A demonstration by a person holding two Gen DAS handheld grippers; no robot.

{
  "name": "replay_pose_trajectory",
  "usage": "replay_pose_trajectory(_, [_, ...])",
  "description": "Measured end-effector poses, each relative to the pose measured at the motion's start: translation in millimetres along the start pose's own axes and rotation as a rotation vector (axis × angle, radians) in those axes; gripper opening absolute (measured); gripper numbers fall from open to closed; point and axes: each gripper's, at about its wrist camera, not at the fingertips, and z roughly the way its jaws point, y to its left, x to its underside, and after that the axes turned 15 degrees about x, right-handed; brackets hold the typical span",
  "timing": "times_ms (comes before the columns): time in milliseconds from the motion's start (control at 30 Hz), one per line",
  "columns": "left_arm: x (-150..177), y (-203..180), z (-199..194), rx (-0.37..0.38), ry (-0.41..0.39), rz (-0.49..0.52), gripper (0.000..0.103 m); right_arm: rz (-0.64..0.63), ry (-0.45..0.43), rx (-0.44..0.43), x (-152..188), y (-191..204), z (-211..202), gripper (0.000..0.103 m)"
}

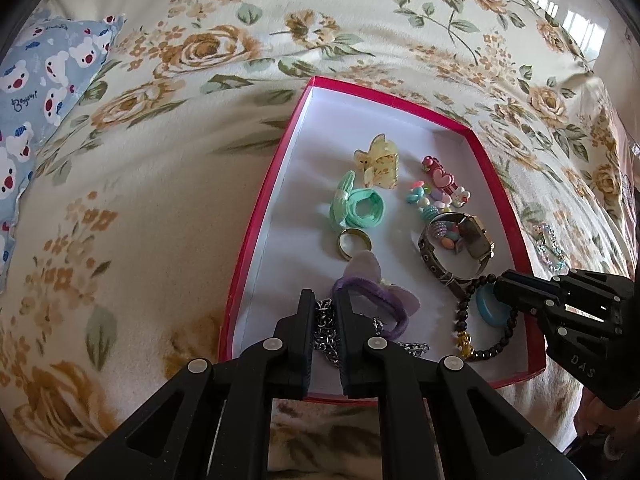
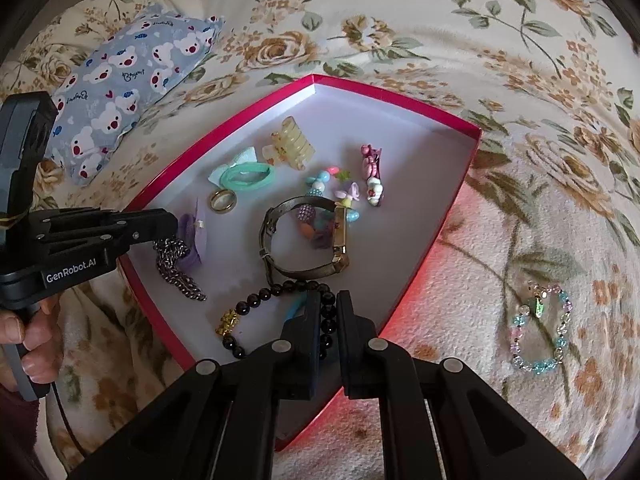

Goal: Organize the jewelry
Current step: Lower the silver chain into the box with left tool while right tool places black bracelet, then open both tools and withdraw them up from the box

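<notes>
Gripping: left gripper [image 1: 323, 306] closed on silver chain [image 2: 176, 260], near-left in red box [image 1: 496, 168]; right gripper [image 2: 329, 304] closed on black bead bracelet [image 2: 280, 312], near-right. Lying outside, right of box, nearer right hand: pastel bead bracelet [image 2: 540, 326], fully seen only in right-wrist view.

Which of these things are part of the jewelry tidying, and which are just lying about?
Part of the job: red box, metal chain, black bead bracelet, watch, pastel bead bracelet outside the box.

Lying about: bear-print pillow, floral blanket.

1 box [image 1: 256, 236], 2 hair ties [image 1: 362, 206], 1 watch [image 1: 474, 236]
</notes>
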Motion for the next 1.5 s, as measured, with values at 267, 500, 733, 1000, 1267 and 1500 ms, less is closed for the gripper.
replay_pose_trajectory(267, [-1,0,2,-0.006,0.004,-0.004,0.011,-0.007,0.003,0.003,0,1,1,0.008])
replay_pose_trajectory(500, [-1,-3,3,-0.016,0.007,0.007,0.016,0.001,0.004,-0.003,0,1,2,0.008])
replay_pose_trajectory(733, [0,-5,2,-0.027,0.009,0.02,0.029,0.037,0.009,-0.033,0,-3,1,0.013])
replay_pose_trajectory(1000, [0,-7,-3,-0.023,-0.003,0.019,0.049,0.102,-0.031,-0.055,-1,-12,-10,0.036])
replay_pose_trajectory(1267, [4,-11,-17,-0.02,-0.039,-0.001,0.081,0.151,-0.103,-0.057,-3,-24,-26,0.057])
replay_pose_trajectory(1500, [12,-19,-36,-0.014,-0.068,0.001,0.084,0.177,-0.139,-0.085,3,-28,-36,0.078])
